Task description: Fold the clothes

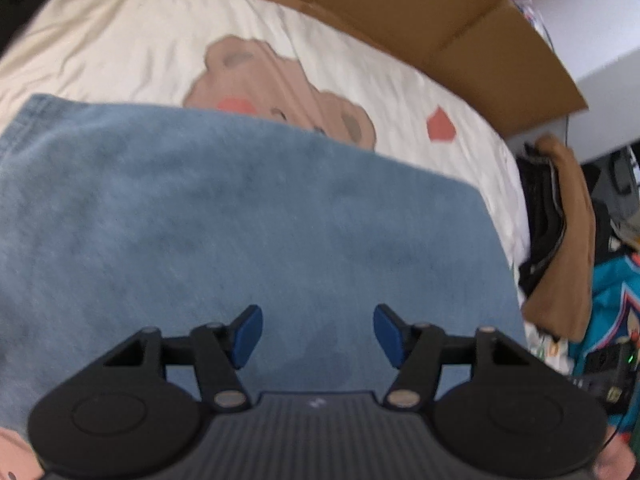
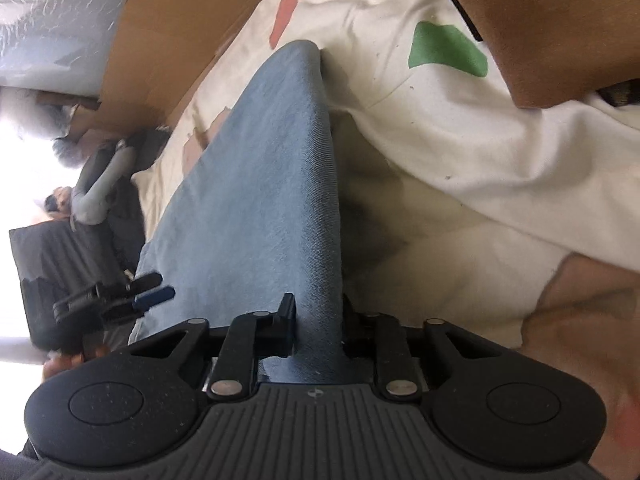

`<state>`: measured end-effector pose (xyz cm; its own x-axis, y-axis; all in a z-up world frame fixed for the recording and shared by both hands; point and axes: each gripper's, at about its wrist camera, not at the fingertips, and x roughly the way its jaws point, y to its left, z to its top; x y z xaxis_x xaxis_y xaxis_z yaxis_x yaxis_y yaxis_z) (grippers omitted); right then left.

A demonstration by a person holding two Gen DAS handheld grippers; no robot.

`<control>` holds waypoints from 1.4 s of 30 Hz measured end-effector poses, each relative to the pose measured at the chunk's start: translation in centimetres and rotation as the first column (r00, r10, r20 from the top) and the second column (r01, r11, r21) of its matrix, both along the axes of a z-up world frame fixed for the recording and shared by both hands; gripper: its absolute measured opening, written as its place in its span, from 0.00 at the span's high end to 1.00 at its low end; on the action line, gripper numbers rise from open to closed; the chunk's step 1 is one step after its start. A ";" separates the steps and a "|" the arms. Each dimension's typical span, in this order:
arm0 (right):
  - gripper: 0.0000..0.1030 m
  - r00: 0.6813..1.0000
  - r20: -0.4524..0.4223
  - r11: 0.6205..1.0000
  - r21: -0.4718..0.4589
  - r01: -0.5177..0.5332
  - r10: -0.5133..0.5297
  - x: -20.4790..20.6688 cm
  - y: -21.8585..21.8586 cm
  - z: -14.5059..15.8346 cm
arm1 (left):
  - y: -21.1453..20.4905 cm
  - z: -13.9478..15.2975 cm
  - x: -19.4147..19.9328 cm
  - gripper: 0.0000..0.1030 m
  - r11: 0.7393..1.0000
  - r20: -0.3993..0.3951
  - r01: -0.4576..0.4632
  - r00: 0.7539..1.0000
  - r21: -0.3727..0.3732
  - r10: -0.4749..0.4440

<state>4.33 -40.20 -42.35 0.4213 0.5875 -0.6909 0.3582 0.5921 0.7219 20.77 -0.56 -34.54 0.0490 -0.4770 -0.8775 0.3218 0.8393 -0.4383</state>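
The left claw [image 1: 318, 334] hangs spread above the blue denim garment [image 1: 240, 216] filling the frame's centre on the bear-print sheet [image 1: 120, 40], cardboard box [image 1: 460, 28] upper right, while the right claw [image 2: 316, 328] pinches the denim's fold at bottom centre.

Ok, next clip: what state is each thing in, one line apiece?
Blue denim garment: spread on the bed, one edge lifted.
Left hand-held gripper: open above the denim, nothing between its pads.
Right hand-held gripper: shut on the lifted denim fold.
Bear-print sheet: wrinkled, partly covered by the denim.
Cardboard box: flaps open, beside the bed.
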 end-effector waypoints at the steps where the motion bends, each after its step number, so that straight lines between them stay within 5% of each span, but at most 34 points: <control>1: 0.86 1.000 -0.006 1.000 -0.005 0.004 -0.004 0.1 0.2 0.4 | -0.1 -0.2 -0.3 0.46 1.000 -0.015 0.014 1.000 -0.006 -0.014; 2: 0.87 1.000 -0.012 1.000 -0.014 0.004 -0.005 0.3 0.3 0.8 | -0.2 -0.4 -0.6 0.61 0.999 -0.032 0.030 0.999 -0.017 -0.031; 4: 0.88 1.000 -0.024 0.999 -0.045 -0.013 0.012 0.8 0.7 1.7 | -0.6 -0.8 -1.4 0.73 0.998 -0.048 0.066 0.997 -0.008 -0.066; 10: 0.89 0.996 -0.056 0.989 -0.129 -0.072 0.065 1.8 1.5 4.5 | -1.1 -1.9 -2.7 0.82 0.991 -0.070 0.118 0.991 0.071 -0.113; 17: 0.84 0.992 -0.098 0.984 -0.149 -0.098 0.084 2.5 1.8 3.3 | -1.0 -3.7 -3.6 0.98 0.976 -0.062 0.155 0.987 0.156 -0.147; 23: 0.63 0.994 -0.088 0.991 -0.105 -0.080 0.070 3.2 0.7 2.2 | -0.7 -3.7 -3.3 0.98 0.978 -0.081 0.138 0.989 0.157 -0.126; 33: 0.63 0.997 -0.053 0.995 -0.089 -0.054 0.049 6.2 -0.5 0.1 | -0.4 -2.7 0.3 0.96 0.990 -0.033 0.051 0.998 0.135 -0.047; 42: 0.63 0.998 -0.014 0.988 -0.141 -0.069 0.068 8.5 -0.5 -0.6 | -2.4 -2.5 3.6 0.95 0.989 0.043 0.060 0.997 0.133 -0.066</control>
<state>12.79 -40.65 -42.98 0.3770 0.5108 -0.7726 0.3193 0.7113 0.6261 24.33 -2.99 -37.08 0.0655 -0.3607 -0.9304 0.3934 0.8662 -0.3082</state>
